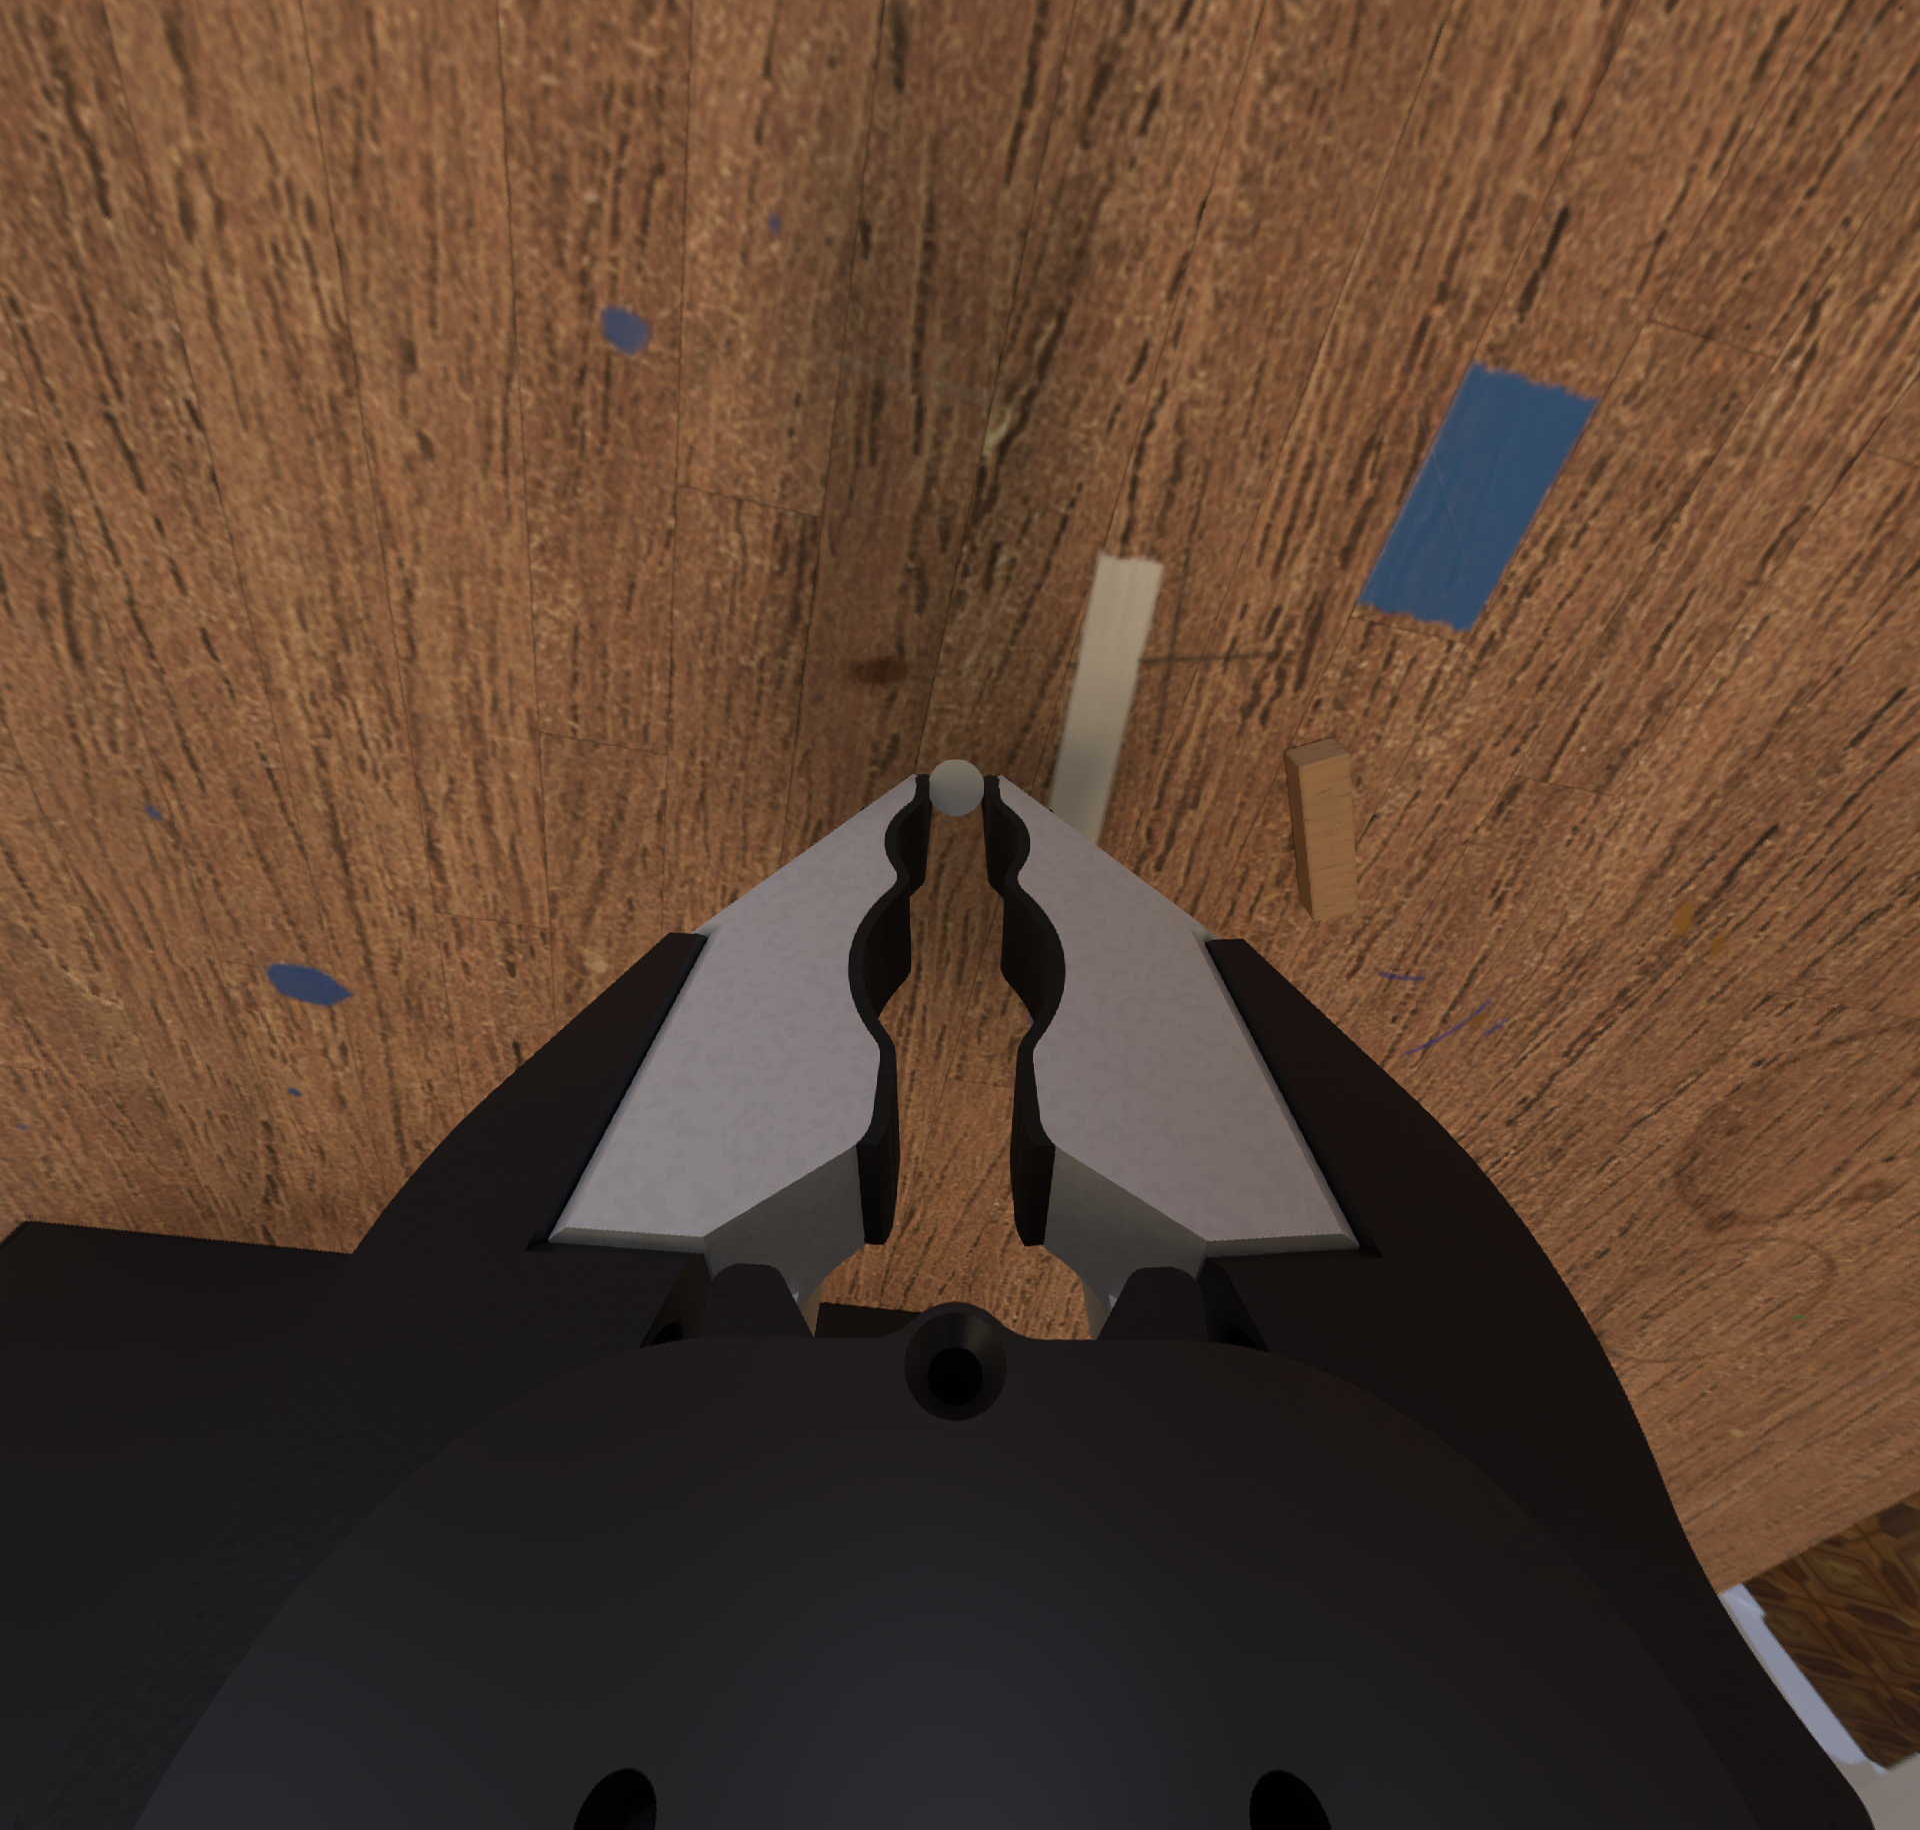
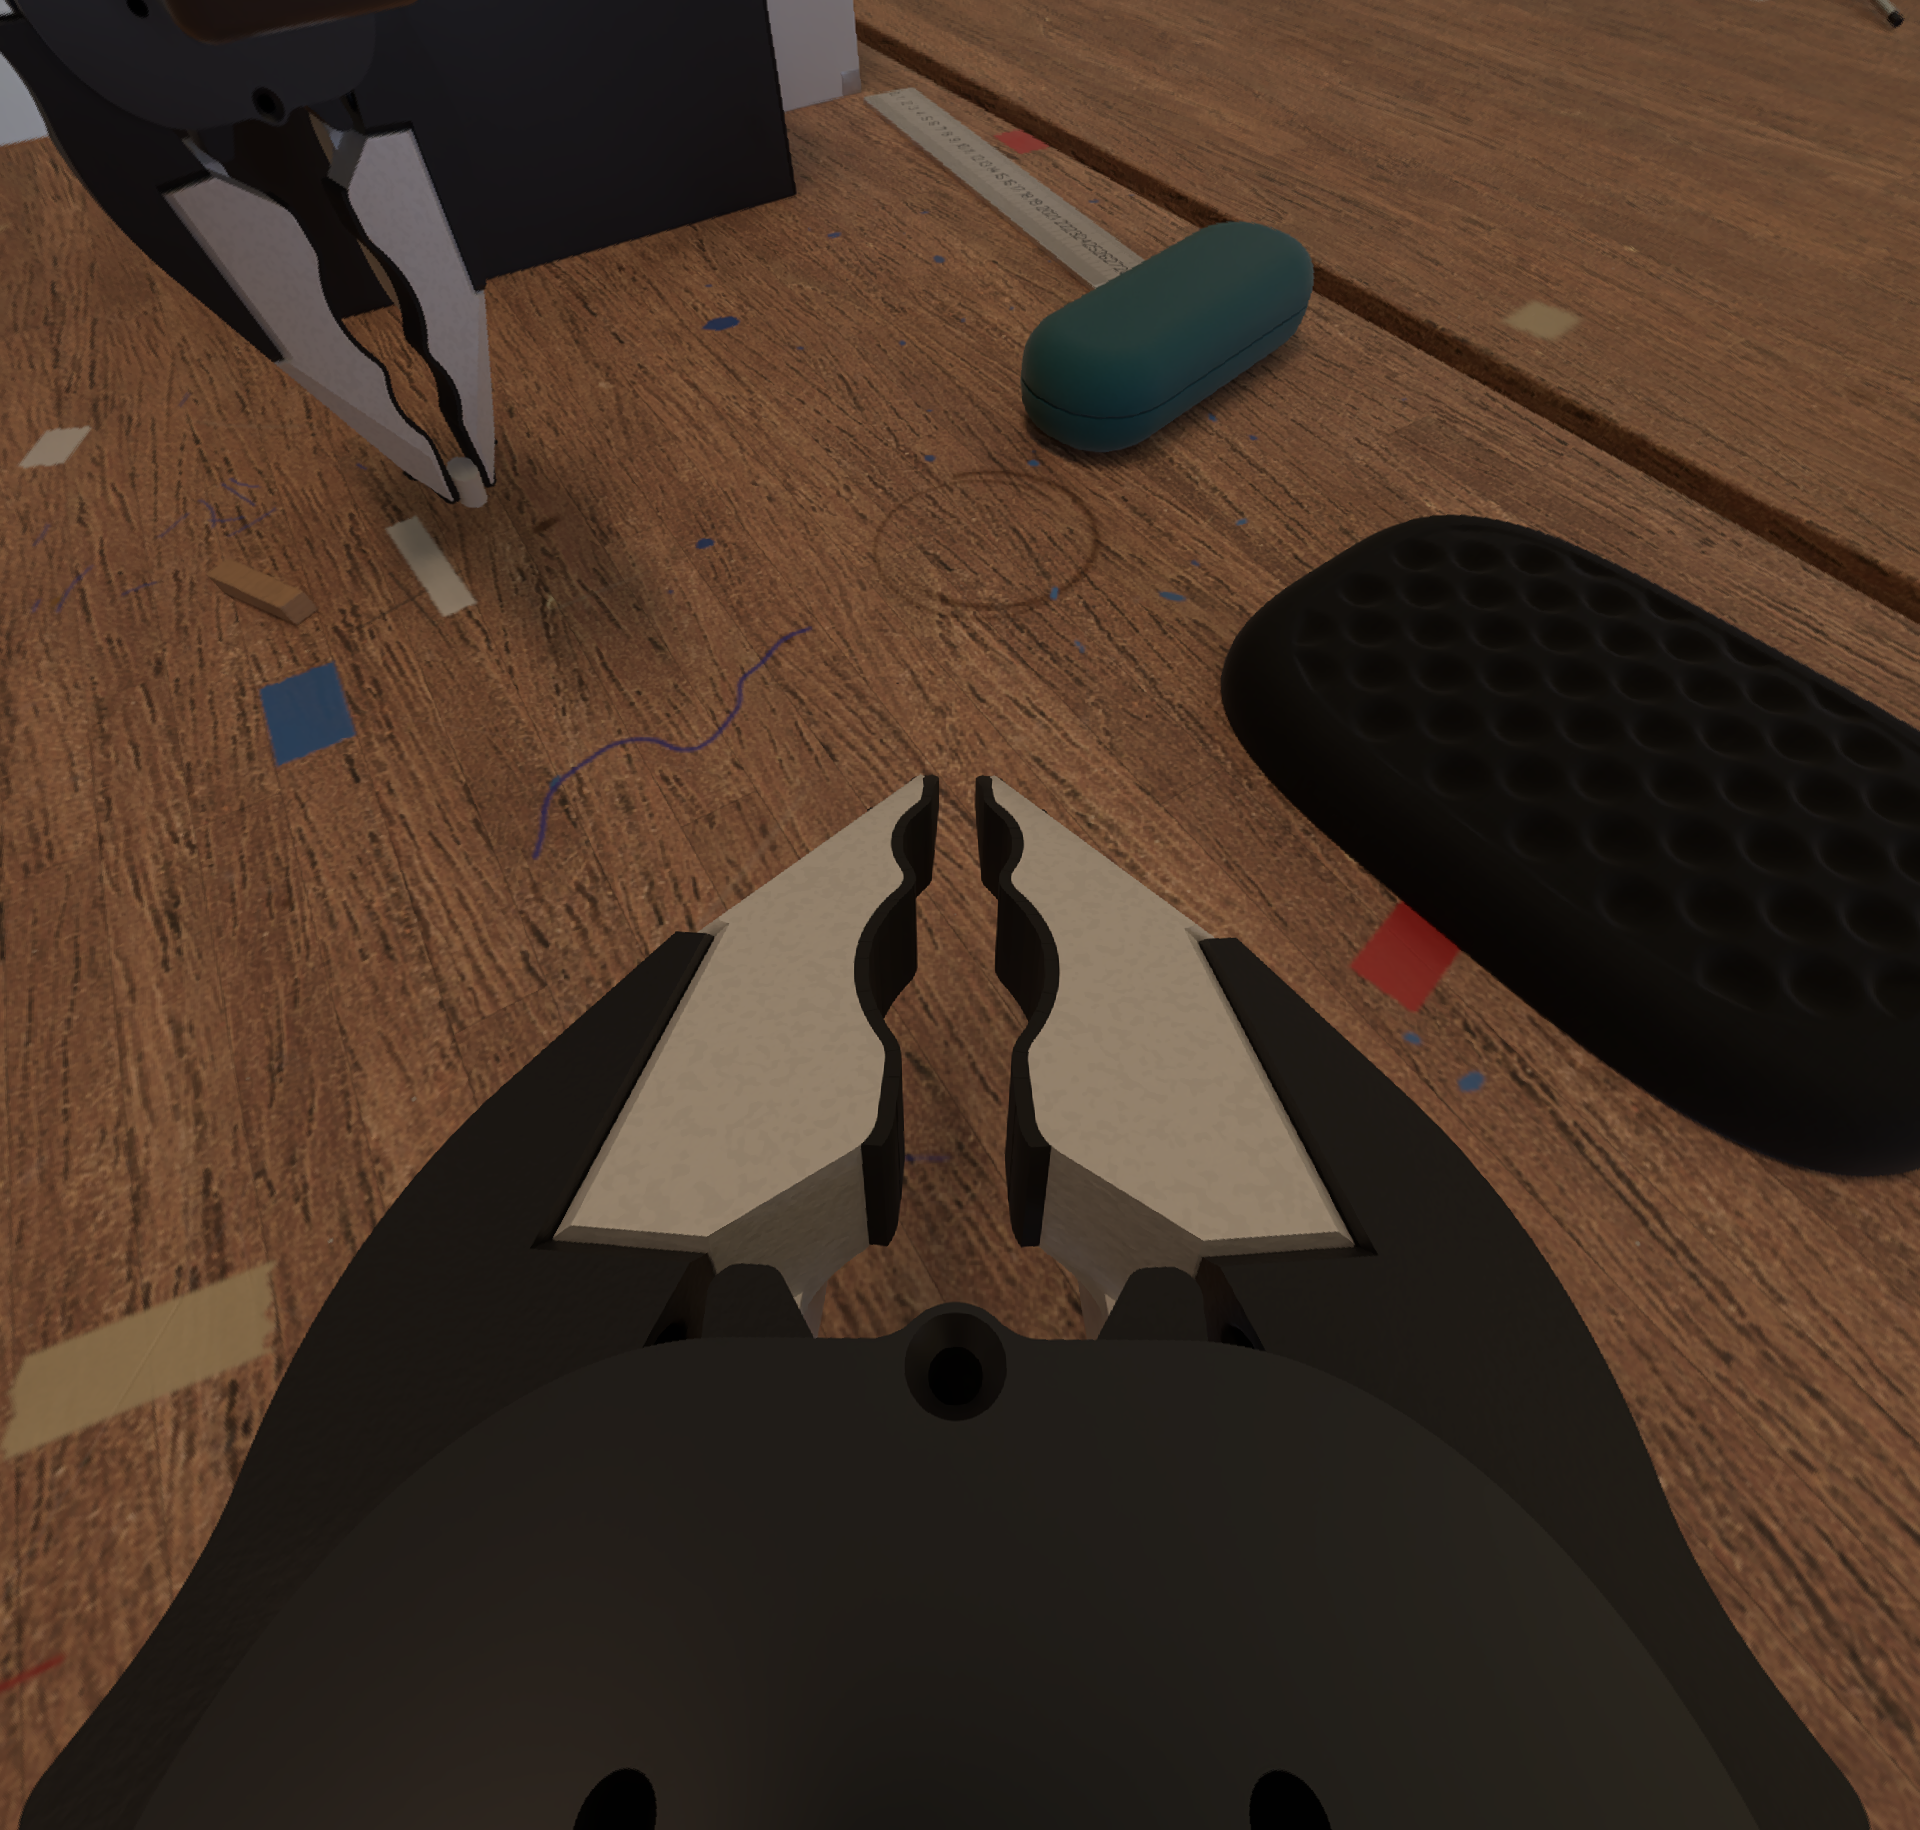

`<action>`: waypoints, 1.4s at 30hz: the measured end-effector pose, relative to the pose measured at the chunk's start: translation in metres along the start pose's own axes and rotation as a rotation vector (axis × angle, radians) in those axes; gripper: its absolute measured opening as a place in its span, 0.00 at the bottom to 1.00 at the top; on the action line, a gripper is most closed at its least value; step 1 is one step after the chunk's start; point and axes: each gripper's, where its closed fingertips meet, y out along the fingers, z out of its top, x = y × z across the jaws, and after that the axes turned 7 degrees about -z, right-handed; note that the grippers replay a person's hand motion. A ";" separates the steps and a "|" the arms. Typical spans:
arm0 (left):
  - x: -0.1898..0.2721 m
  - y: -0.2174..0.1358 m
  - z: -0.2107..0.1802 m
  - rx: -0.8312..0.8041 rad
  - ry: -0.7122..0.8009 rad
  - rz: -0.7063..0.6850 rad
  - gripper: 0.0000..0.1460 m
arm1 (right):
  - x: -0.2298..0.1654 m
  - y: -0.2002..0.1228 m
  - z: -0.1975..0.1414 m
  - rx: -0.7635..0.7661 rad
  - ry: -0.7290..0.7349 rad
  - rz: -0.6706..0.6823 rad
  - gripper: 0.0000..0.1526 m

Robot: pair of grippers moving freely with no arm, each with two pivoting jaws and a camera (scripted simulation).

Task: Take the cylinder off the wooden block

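My left gripper [image 1: 955, 793] points down at the table and is shut on a small white cylinder [image 1: 955, 786], pinched at the fingertips. In the right wrist view the left gripper [image 2: 464, 479] holds the cylinder [image 2: 471, 484] just above the tabletop. The small wooden block [image 1: 1322, 830] lies on the table apart from the cylinder, to the right of my left fingers; it also shows in the right wrist view [image 2: 262, 591]. My right gripper [image 2: 956, 793] hovers over bare table, its jaws nearly together with nothing between them.
A teal oval case [image 2: 1164, 336], a black dimpled wrist rest [image 2: 1610, 824], a ruler [image 2: 997, 180] and a black box [image 2: 582, 66] are on the wooden table. A pale tape strip [image 1: 1107, 679] and blue tape [image 1: 1475, 502] lie near the block.
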 end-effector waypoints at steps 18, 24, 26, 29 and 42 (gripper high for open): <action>0.051 -0.053 0.033 0.238 -0.118 0.071 0.07 | -0.062 -0.086 -0.028 -0.084 -0.068 0.367 0.17; 0.179 -0.056 0.107 0.415 0.142 0.025 0.07 | -0.114 -0.099 -0.079 -0.206 -0.432 0.403 0.27; 0.207 -0.043 0.119 0.411 0.171 0.014 0.07 | -0.115 -0.089 -0.086 -0.226 -0.548 0.368 0.20; 0.231 -0.030 0.125 0.406 0.172 0.016 0.07 | -0.116 -0.082 -0.101 -0.324 -0.631 0.395 0.15; 0.237 -0.014 0.144 0.451 0.015 -0.013 0.07 | -0.126 -0.053 -0.092 -0.335 -0.476 0.384 0.12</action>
